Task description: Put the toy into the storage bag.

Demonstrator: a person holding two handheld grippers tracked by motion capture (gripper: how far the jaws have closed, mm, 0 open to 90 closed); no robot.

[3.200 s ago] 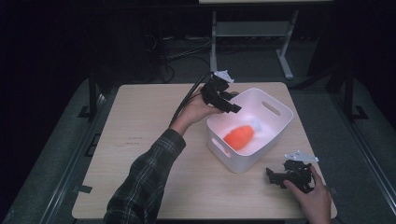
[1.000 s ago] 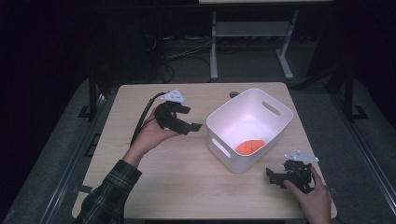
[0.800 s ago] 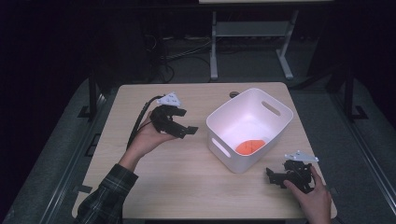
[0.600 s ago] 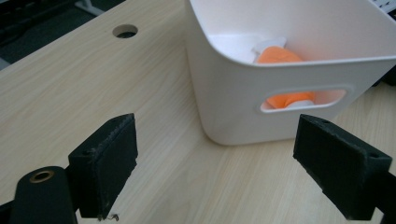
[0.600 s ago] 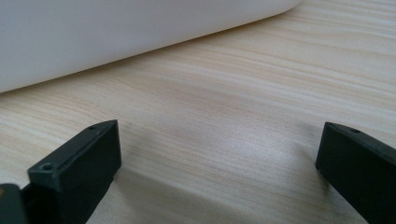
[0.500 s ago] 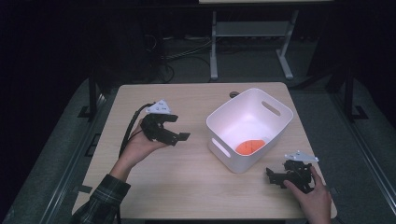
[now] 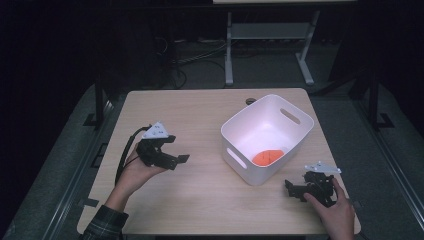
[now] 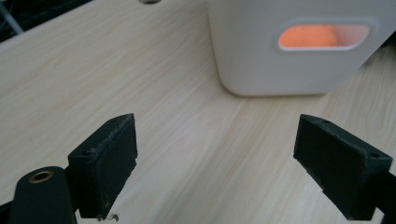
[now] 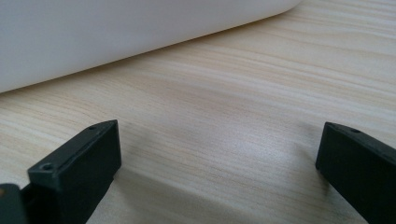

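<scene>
A white bin (image 7: pixel 300 127) stands on the right half of the wooden table (image 7: pixel 200 115), with an orange object (image 7: pixel 267 157) lying in its bottom. Through the bin's handle slot the orange object (image 8: pixel 308 36) shows in the left gripper view. My left gripper (image 7: pixel 177 161) is held over the table's left side, open and empty, pointing toward the bin (image 8: pixel 299 70). My right gripper (image 7: pixel 290 189) rests near the front right edge beside the bin (image 9: pixel 116 32), open with nothing between its jaws.
A small dark hole (image 7: pixel 250 101) sits in the tabletop behind the bin. Beyond the table stands a grey metal frame (image 7: pixel 270 35) with cables on the dark floor. Bare wood lies between the two grippers.
The left gripper has drawn back from over the bin to the table's left side and come toward the front. The orange object stays in the bin. The right gripper has not moved.
</scene>
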